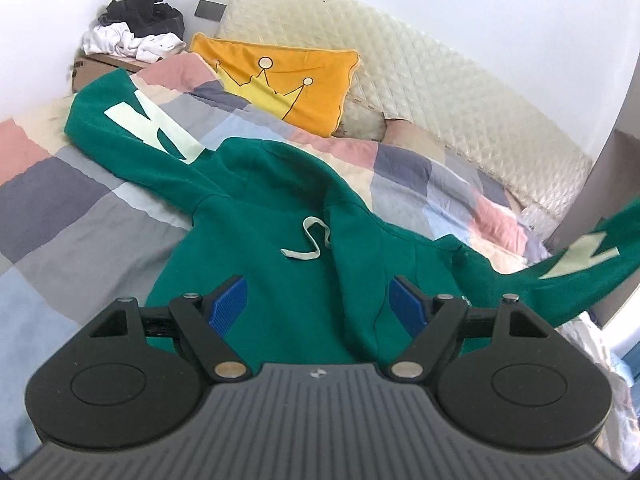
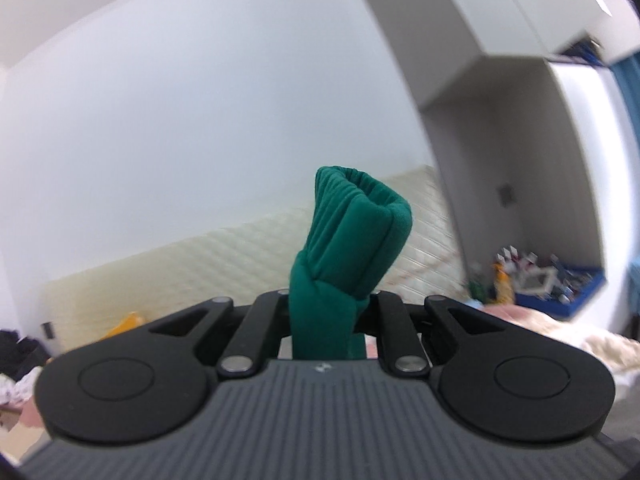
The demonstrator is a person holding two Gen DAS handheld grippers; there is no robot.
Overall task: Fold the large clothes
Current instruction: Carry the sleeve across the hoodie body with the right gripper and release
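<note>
The green hoodie (image 1: 256,240) lies spread on the patchwork bedspread (image 1: 72,208), hood toward the orange pillow (image 1: 280,80) at upper centre, one sleeve running to the upper left, the other lifted off the right edge. Its body sits just ahead of the left gripper (image 1: 318,304), whose jaws are spread wide and empty. The right gripper (image 2: 324,304) pinches the sleeve cuff (image 2: 356,232), which stands upright above its jaws.

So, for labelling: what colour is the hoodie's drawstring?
Pale cream drawstring on the green hoodie, clearest in the left wrist view.
</note>
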